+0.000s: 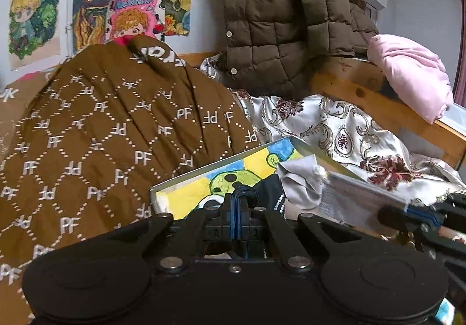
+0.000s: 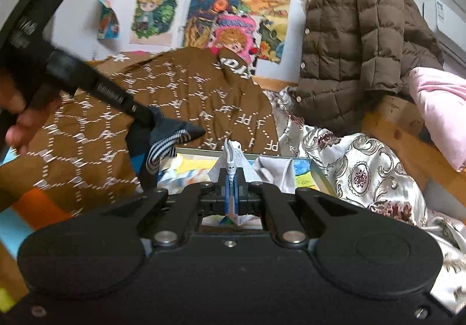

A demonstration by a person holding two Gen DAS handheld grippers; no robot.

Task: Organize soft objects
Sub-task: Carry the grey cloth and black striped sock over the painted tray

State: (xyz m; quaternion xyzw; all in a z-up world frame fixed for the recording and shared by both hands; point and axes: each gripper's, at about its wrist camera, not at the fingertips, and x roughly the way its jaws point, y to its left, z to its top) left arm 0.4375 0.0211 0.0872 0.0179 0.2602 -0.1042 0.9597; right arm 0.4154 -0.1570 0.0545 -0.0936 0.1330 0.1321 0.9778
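My left gripper (image 1: pixel 238 202) is shut on a dark sock (image 1: pixel 272 193) with a white dotted edge. In the right wrist view that gripper (image 2: pixel 144 118) comes in from the upper left in a person's hand (image 2: pixel 17 121), and the dark sock (image 2: pixel 171 135) with its striped cuff hangs from its tip. My right gripper (image 2: pixel 231 176) is shut on a white dotted sock (image 2: pixel 233 154) that sticks up between the pads. Both socks hang above an open box (image 1: pixel 204 169) lined with a colourful drawing, which holds a grey cloth (image 1: pixel 303 182).
A brown quilt (image 1: pixel 102 135) with a PF pattern lies left of the box. Floral satin bedding (image 1: pixel 335 126) spreads to the right. A brown puffer jacket (image 1: pixel 279 19) and a pink cloth (image 1: pixel 413 74) hang on the wooden bed frame (image 1: pixel 364 97). Drawings cover the wall.
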